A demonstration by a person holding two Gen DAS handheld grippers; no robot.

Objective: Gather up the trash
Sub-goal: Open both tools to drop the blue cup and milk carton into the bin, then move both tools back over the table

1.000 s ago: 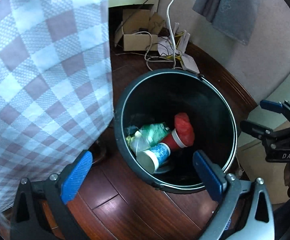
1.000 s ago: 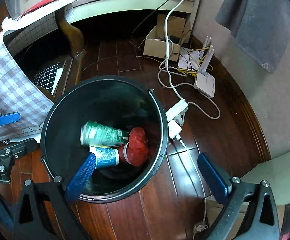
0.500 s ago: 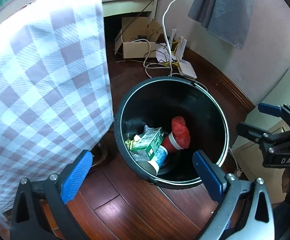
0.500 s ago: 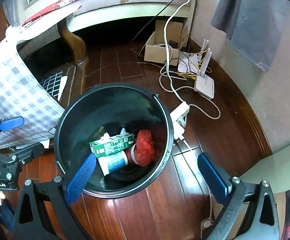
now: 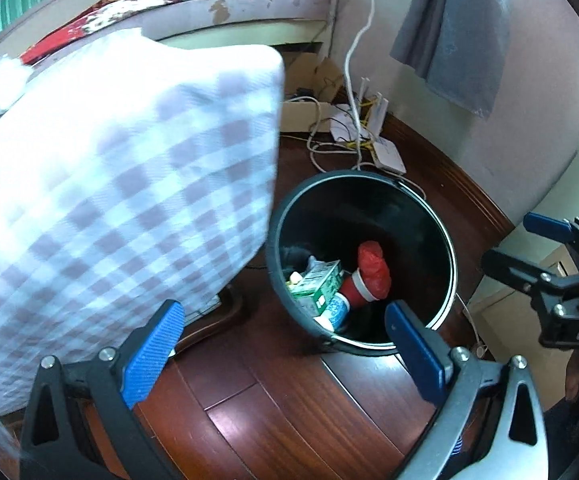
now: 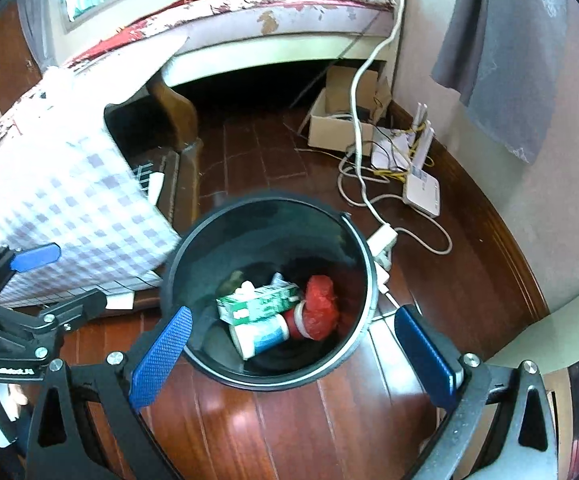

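Left wrist view: the left tool (image 5: 283,344) hangs released and empty, the black bin (image 5: 445,240) just beyond its fingers on the wood floor (image 5: 289,416). A checked cloth (image 5: 121,200) crowds the bin's left rim.

Right wrist view: the right tool (image 6: 293,356), released too, hangs above the bin (image 6: 193,256), which holds a green carton (image 6: 259,304), a paper cup (image 6: 261,336) and a red bag (image 6: 321,308); cables (image 6: 369,200) lie beyond.

Bin (image 6: 363,240) mouth lies open above; checkered cloth (image 6: 69,200) crowds its left.

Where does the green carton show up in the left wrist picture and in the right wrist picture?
Left wrist view: green carton lies low in the black bin, right of centre.
Right wrist view: it lies in the bin, just below centre.
Shared landmark: the red bag directly to its right.
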